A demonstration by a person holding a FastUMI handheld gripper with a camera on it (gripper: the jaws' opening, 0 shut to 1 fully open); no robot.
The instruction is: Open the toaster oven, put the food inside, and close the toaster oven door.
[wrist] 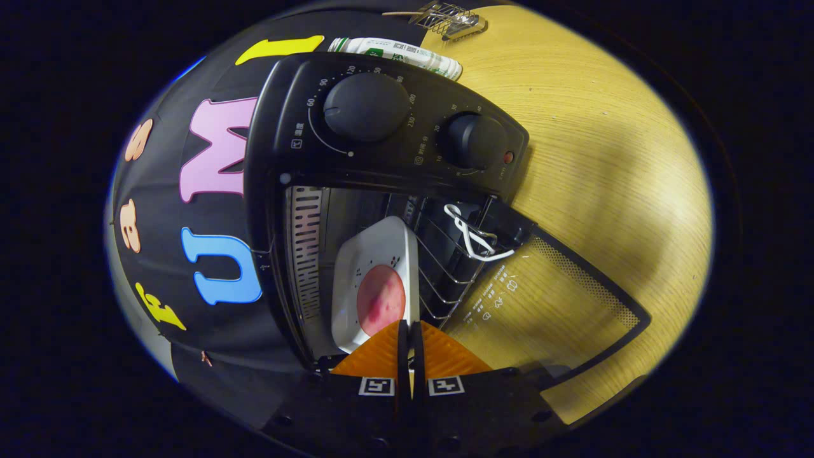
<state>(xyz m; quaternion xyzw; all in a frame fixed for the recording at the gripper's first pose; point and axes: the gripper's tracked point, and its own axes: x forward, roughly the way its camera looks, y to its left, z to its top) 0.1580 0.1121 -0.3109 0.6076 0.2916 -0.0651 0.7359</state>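
Note:
The black toaster oven (pixel 381 152) stands on a wooden table (pixel 604 159) with its glass door (pixel 547 305) swung fully open and lying flat. Inside, on the wire rack (pixel 445 254), sits a white square plate (pixel 375 248) carrying a round pink piece of food (pixel 380 299). My gripper (pixel 410 327) is at the oven's mouth, its two fingers pressed together on the near rim of the plate, a thin light strip of the rim showing between them. A white wire hook (pixel 474 238) hangs at the rack's front edge.
Two round knobs (pixel 365 105) (pixel 475 140) sit on the oven's control panel. A white and green bottle (pixel 394 54) lies behind the oven, with a small wire rack (pixel 448 18) past it. The booth's black cloth wall is close on the oven's other side.

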